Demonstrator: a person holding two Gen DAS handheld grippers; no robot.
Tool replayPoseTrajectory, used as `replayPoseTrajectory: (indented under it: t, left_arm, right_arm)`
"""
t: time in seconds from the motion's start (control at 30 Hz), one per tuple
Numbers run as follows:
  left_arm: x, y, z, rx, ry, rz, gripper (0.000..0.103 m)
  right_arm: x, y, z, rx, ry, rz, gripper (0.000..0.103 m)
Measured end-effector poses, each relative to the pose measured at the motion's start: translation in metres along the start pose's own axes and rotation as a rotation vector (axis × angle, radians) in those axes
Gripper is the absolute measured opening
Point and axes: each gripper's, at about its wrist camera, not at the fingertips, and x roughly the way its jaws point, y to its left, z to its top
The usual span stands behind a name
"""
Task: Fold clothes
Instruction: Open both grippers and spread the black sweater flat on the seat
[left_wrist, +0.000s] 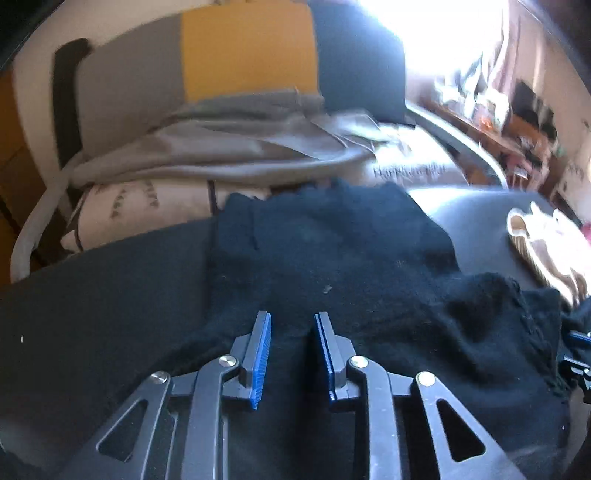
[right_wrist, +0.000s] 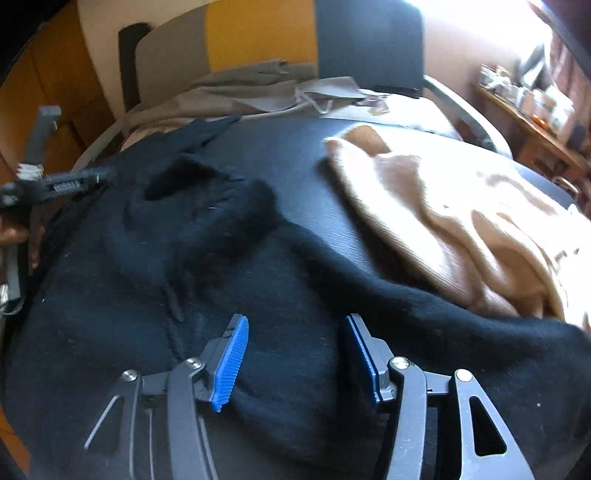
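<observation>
Left gripper: its blue pads stood a little apart over the black sweater, pinching nothing.
Right gripper: spread wider, nothing between its pads.
Black sweater: lay spread flat on the dark table, under both grippers.
Tan garment: lay crumpled on the table, just beside the sweater.
Grey clothes: piled on a chair behind the table.

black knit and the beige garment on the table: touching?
Touching. In the right wrist view the black knit garment runs its sleeve-like edge right up against the beige garment and seems to tuck under its near edge, with no table showing between them.
</observation>
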Motion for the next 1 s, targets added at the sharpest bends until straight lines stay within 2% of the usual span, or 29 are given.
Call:
replayPoseTrajectory:
  t: [0.17, 0.27, 0.33, 0.37, 0.43, 0.5, 0.57, 0.67, 0.8, 0.9, 1.0]
  left_arm:
    - [-0.011, 0.018, -0.021, -0.138, -0.046, 0.023, 0.025]
    - [-0.006, 0.021, -0.012, -0.129, -0.025, 0.006, 0.025]
    - [-0.008, 0.019, -0.003, -0.102, 0.016, -0.009, 0.025]
    - [-0.017, 0.021, -0.003, -0.118, 0.015, -0.033, 0.025]
    - [-0.045, 0.028, -0.008, -0.162, -0.039, -0.073, 0.025]
    - [-0.075, 0.034, -0.023, -0.187, -0.079, -0.11, 0.025]
    - [-0.095, 0.04, -0.046, -0.194, -0.087, -0.111, 0.025]
    - [-0.109, 0.047, -0.087, -0.191, -0.053, -0.09, 0.025]
    - [-0.121, 0.056, -0.145, -0.222, 0.02, -0.066, 0.025]
    - [-0.132, 0.058, -0.177, -0.215, 0.005, -0.039, 0.025]
    - [-0.143, 0.06, -0.201, -0.217, -0.022, -0.012, 0.025]
  right_arm:
    - [-0.002, -0.019, -0.009, 0.061, -0.056, -0.067, 0.056]
    - [-0.003, -0.022, -0.012, 0.07, -0.074, -0.093, 0.056]
    - [-0.004, -0.021, -0.012, 0.064, -0.072, -0.109, 0.058]
    - [-0.004, -0.02, -0.011, 0.057, -0.07, -0.119, 0.059]
    - [-0.007, -0.018, -0.009, 0.059, -0.058, -0.134, 0.059]
    - [-0.019, -0.006, -0.009, 0.044, -0.085, -0.152, 0.059]
    - [-0.032, 0.016, -0.007, -0.008, -0.136, -0.11, 0.059]
    - [-0.052, 0.064, -0.013, -0.087, -0.158, 0.01, 0.061]
    - [-0.058, 0.122, -0.035, -0.132, -0.113, 0.161, 0.066]
    - [-0.054, 0.148, -0.059, -0.173, -0.071, 0.151, 0.067]
    - [-0.052, 0.156, -0.083, -0.198, -0.054, 0.091, 0.068]
